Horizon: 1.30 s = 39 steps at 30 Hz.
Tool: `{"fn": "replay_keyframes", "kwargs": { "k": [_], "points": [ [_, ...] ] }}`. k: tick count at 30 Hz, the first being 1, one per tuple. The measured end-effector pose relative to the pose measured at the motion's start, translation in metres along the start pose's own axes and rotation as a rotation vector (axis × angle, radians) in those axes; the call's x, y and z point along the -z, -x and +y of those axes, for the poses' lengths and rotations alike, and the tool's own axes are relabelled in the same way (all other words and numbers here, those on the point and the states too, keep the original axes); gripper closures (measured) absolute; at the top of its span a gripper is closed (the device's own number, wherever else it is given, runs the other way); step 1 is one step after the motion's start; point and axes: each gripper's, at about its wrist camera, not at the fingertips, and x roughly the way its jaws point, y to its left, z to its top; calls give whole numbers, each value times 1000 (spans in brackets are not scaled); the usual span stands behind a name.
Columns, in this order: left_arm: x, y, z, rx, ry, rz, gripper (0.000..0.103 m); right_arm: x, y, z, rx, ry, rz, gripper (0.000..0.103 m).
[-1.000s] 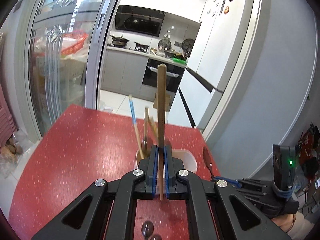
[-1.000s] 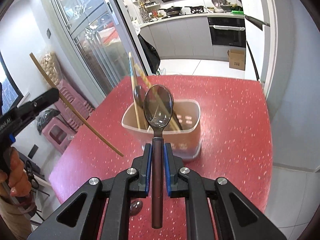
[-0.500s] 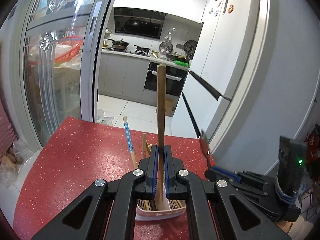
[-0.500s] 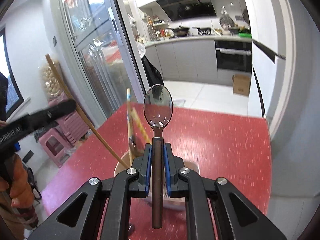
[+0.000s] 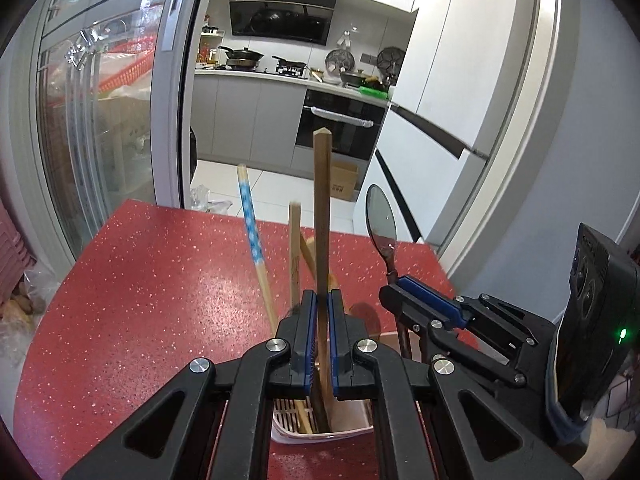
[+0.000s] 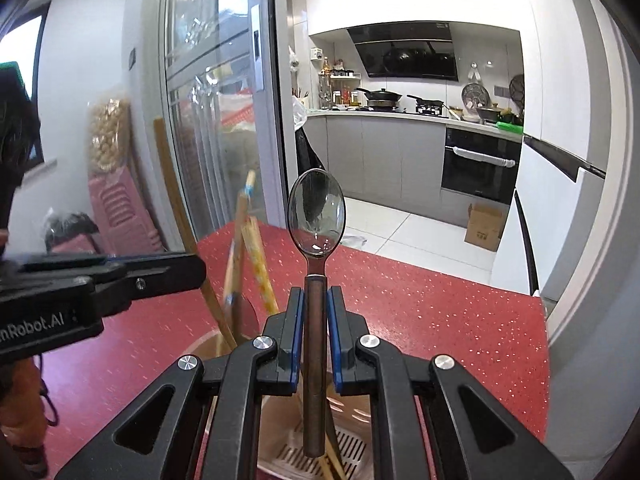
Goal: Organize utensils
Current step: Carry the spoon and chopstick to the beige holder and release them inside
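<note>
My left gripper [image 5: 320,304] is shut on a brown wooden chopstick [image 5: 321,208], held upright with its lower end inside the pale utensil holder [image 5: 352,426] on the red table [image 5: 160,280]. My right gripper [image 6: 315,300] is shut on a dark-handled metal spoon [image 6: 316,216], bowl up, its handle end just above the holder [image 6: 352,412]. The right gripper and spoon [image 5: 381,216] show at the right of the left wrist view. The left gripper [image 6: 176,268] and its chopstick [image 6: 180,216] show at the left of the right wrist view. A blue-patterned chopstick [image 5: 252,232] and other wooden ones stand in the holder.
The red speckled table [image 6: 440,320] ends near a white fridge [image 5: 448,100] and grey wall on the right. A glass sliding door [image 5: 100,120] stands to the left, with the kitchen counter [image 5: 280,76] beyond. Pink stools [image 6: 120,216] stand on the floor at the left.
Both grippers have moved over the holder and tilted upright. The chopstick's lower end has gone down into the holder, and the spoon now hangs just above it.
</note>
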Motion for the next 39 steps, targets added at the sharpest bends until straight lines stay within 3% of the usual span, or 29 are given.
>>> {"fn": "replay_keyframes", "kwargs": {
  "k": [15,20,24,30,39],
  "points": [
    [29,-9,2,-66,-32,27,69,44,-7,8,45,89,32,90],
    [29,-4,6,-69,-15,27,69,45,-7,4,33,71,55,89],
    [28,-3,5,-83,-23,29,69,44,-6,1,25,58,70,71],
    [31,-3,-2,-118,-70,23,68,39,12,-8,23,-10,46,70],
    [31,-1,-2,-107,-67,27,68,41,45,-17,7,-109,46,69]
  ]
}}
